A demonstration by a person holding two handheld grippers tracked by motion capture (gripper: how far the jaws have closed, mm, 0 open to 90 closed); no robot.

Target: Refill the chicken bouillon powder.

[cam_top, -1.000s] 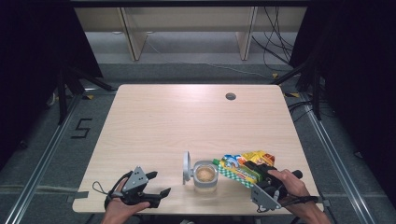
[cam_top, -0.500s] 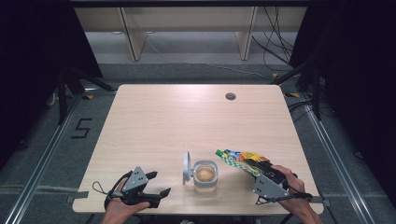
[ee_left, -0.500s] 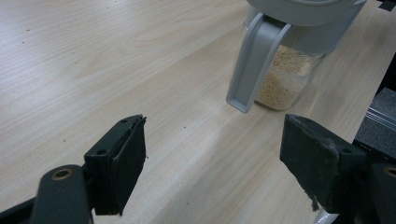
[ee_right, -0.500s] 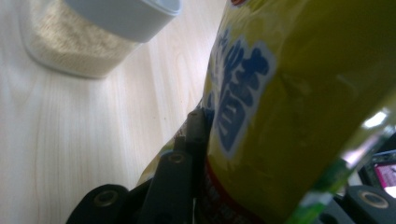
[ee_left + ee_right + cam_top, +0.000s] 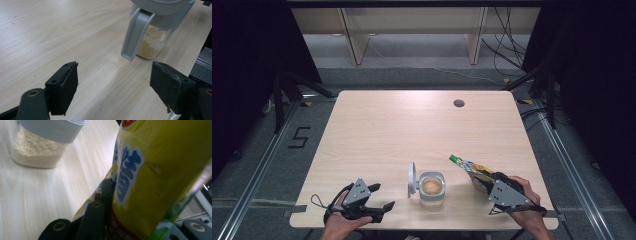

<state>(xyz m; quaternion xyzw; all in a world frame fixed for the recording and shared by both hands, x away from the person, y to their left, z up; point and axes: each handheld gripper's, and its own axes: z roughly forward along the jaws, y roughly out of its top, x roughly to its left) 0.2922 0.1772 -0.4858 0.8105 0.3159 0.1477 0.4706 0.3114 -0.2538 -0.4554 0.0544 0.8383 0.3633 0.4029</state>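
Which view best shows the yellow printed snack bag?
The high view: the yellow printed snack bag shows whole, slanting up from the right gripper. The right gripper view shows its printed side very close, between the jaws.

A black figure "5" (image 5: 301,137) stands on the grey floor, well off to the left of the left gripper's fingers (image 5: 387,205). The yellow bag (image 5: 155,177) clamped between the right gripper's fingers (image 5: 106,192) bears a large blue character outlined in white; it is cut off by the folds and cannot be read for certain.
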